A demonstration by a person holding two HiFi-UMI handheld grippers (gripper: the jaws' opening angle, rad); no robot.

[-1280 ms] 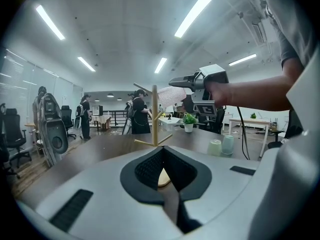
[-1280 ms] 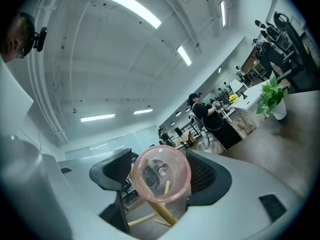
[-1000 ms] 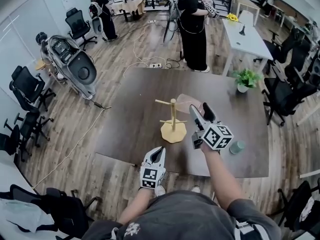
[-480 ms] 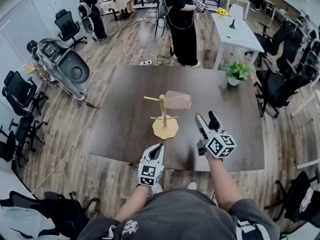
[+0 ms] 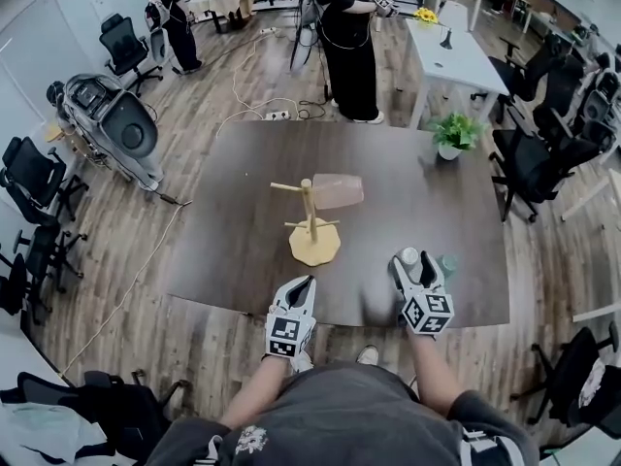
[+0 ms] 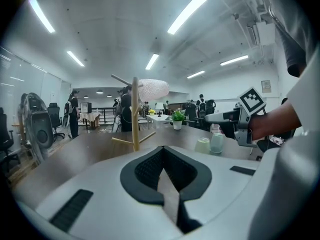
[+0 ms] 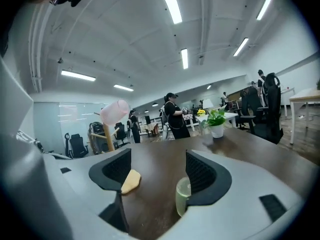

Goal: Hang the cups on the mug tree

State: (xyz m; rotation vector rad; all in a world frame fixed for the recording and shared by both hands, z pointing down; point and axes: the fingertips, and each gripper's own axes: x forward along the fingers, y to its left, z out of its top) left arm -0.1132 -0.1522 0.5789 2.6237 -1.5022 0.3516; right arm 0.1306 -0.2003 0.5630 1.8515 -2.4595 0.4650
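Note:
The wooden mug tree [image 5: 310, 219] stands mid-table, and a pink cup [image 5: 337, 190] hangs on its upper right peg. A pale green cup [image 5: 409, 255] and a second greenish cup [image 5: 446, 264] stand near the table's front right. My right gripper [image 5: 413, 272] is open, low over the table, with the pale green cup [image 7: 182, 196] between its jaws beside the right finger, untouched. My left gripper [image 5: 302, 285] is shut and holds nothing at the front edge, pointing at the mug tree [image 6: 135, 115]. The pink cup [image 6: 152, 89] and both standing cups [image 6: 210, 144] show in the left gripper view.
A potted plant [image 5: 451, 136] stands at the table's far right corner. A person in black [image 5: 349, 37] stands beyond the far edge. Office chairs [image 5: 529, 168] line the right side, and a white table [image 5: 461, 56] is behind.
My right gripper has drawn back from the mug tree and come down toward the near right, by the standing cups. The pink cup stays on its peg. The left gripper barely shifted.

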